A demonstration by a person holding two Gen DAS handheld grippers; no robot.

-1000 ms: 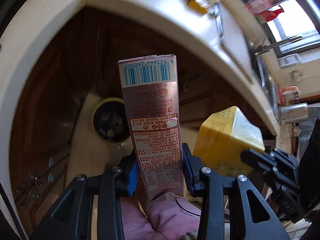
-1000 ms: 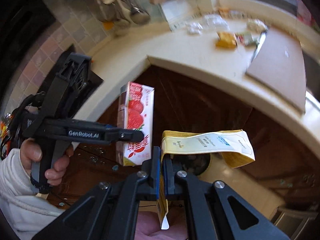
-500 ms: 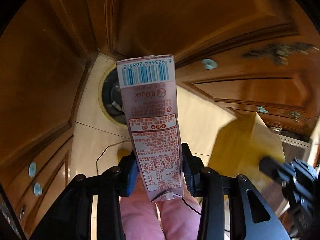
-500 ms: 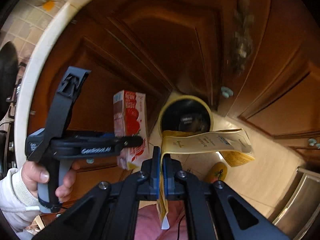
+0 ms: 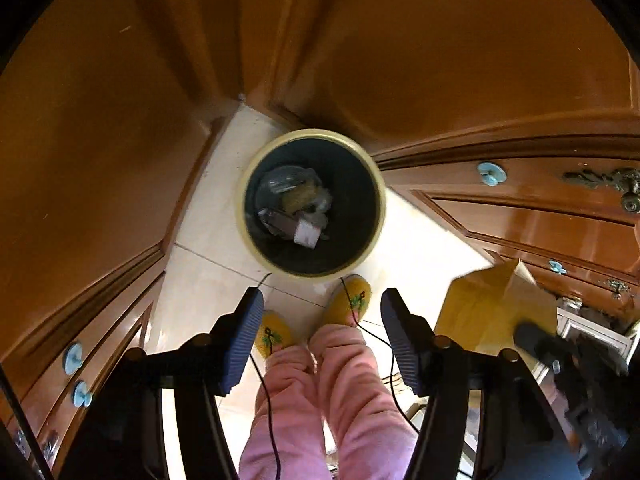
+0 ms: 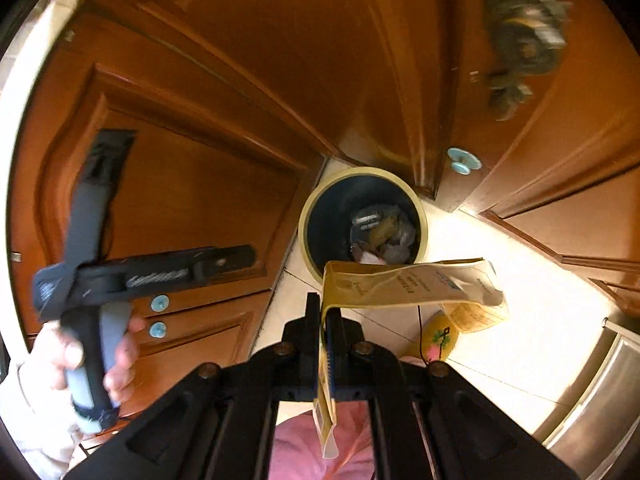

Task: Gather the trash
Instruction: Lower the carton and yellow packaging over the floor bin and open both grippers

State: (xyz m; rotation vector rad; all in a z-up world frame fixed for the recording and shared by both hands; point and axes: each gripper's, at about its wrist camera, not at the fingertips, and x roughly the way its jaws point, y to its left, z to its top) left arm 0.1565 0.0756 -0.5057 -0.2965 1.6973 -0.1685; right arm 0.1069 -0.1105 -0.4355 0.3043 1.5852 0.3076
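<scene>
My left gripper (image 5: pixel 322 344) points down at the trash bin (image 5: pixel 244 184) just ahead of it; its jaws are opening with nothing between them. A carton (image 5: pixel 298 228) lies among the rubbish inside the bin. My right gripper (image 6: pixel 326 320) is clamped tight on a yellow pouch (image 6: pixel 408 284), which hangs just short of the bin's rim.

Home kitchen: wooden cabinets (image 5: pixel 460 60), tiled floor (image 5: pixel 208 280), waste bin (image 5: pixel 376 184).
</scene>
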